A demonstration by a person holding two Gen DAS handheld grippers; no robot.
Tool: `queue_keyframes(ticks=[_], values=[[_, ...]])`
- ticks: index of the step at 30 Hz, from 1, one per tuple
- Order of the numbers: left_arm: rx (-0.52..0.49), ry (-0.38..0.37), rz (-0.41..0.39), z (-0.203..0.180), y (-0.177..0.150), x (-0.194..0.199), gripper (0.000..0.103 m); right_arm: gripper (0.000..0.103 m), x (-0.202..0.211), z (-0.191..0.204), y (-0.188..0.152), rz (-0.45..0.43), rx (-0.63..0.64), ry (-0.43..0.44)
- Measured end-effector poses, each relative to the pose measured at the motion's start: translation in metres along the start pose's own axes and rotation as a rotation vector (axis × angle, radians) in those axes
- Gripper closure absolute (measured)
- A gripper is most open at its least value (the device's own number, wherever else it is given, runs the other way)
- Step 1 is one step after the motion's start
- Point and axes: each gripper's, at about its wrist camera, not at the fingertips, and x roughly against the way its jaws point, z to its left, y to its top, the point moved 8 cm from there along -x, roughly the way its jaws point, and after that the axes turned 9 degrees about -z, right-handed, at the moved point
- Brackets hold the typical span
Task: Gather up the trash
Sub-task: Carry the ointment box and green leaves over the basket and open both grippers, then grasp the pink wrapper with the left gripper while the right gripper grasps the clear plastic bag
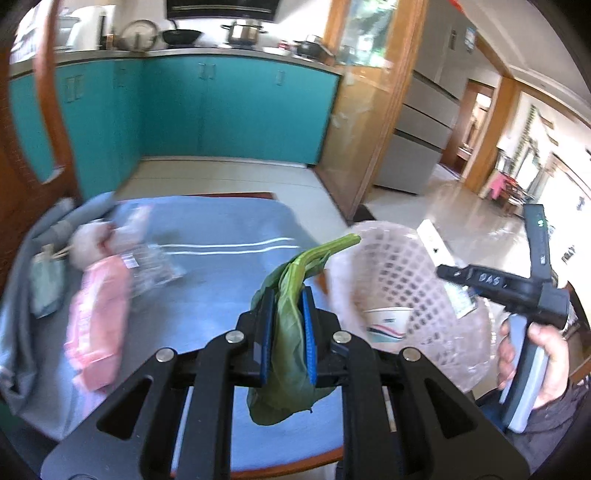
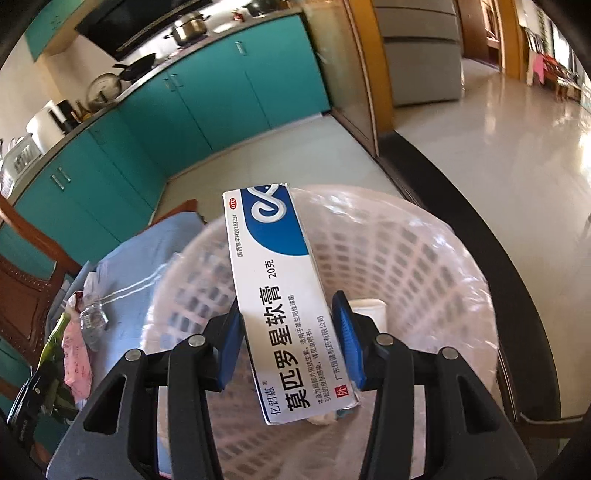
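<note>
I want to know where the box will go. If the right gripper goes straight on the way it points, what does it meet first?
Probably the inside of the pink mesh basket; the right gripper holds the white box over its opening.

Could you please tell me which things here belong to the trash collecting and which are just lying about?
Part of the job:
- green leaf, held in the left gripper
- ointment box, held in the right gripper
- pink basket
- pink wrapper and clear wrapper on the table

Just lying about:
- pot
- wok
- teal cabinets
- fridge

Bright daylight glares off the glossy floor (image 1: 461, 218); left view motion-blurred, fisheye bending and darkening both views' edges.
</note>
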Motion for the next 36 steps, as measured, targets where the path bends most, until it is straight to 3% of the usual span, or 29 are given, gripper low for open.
queue_keyframes(ticks=[5,7,12,13,14,16,18,20,24,25,26,29,33,36], values=[[-0.028,-0.117,0.048,-0.051,-0.001,-0.032,0.087,0.056,-0.005,-0.015,-0.009,0.053,0.013,-0.039],[-0.039,-0.14,0.065,-0.065,-0.005,-0.04,0.087,0.05,-0.009,-0.02,-0.013,0.072,0.003,-0.052],[-0.094,-0.211,0.124,-0.1,-0.021,-0.058,0.082,0.037,0.005,-0.039,0.003,-0.018,-0.147,-0.044],[-0.108,-0.221,0.131,-0.104,-0.025,-0.059,0.071,0.034,0.01,-0.044,0.007,-0.045,-0.186,-0.038],[-0.118,-0.235,0.134,-0.107,-0.029,-0.059,0.052,0.033,0.01,-0.046,0.009,-0.053,-0.208,-0.031],[-0.104,-0.232,0.124,-0.103,-0.03,-0.057,0.04,0.032,0.008,-0.043,0.009,-0.046,-0.231,-0.005],[-0.081,-0.195,0.106,-0.087,-0.026,-0.052,0.04,0.032,0.005,-0.039,0.008,-0.035,-0.226,0.013],[-0.076,-0.09,0.061,-0.055,-0.019,-0.043,0.04,0.032,0.005,-0.031,0.009,-0.04,-0.213,0.031],[-0.027,0.188,-0.034,0.031,0.0,-0.014,0.039,0.032,0.008,-0.006,0.014,-0.076,-0.146,0.07],[0.013,0.255,-0.048,0.06,0.003,-0.006,0.032,0.032,0.007,0.0,0.015,-0.081,-0.128,0.081],[0.042,0.308,-0.052,0.082,0.005,-0.001,0.025,0.032,0.007,0.011,0.015,-0.085,-0.102,0.101],[0.113,0.42,-0.017,0.135,-0.001,0.004,0.023,0.032,0.004,0.042,0.01,-0.078,-0.028,0.158],[0.155,0.45,0.036,0.174,-0.021,0.004,0.023,0.024,-0.005,0.094,-0.003,-0.055,0.088,0.236],[0.189,0.419,0.076,0.191,-0.039,0.003,0.023,0.024,-0.019,0.143,-0.025,-0.001,0.189,0.298]])
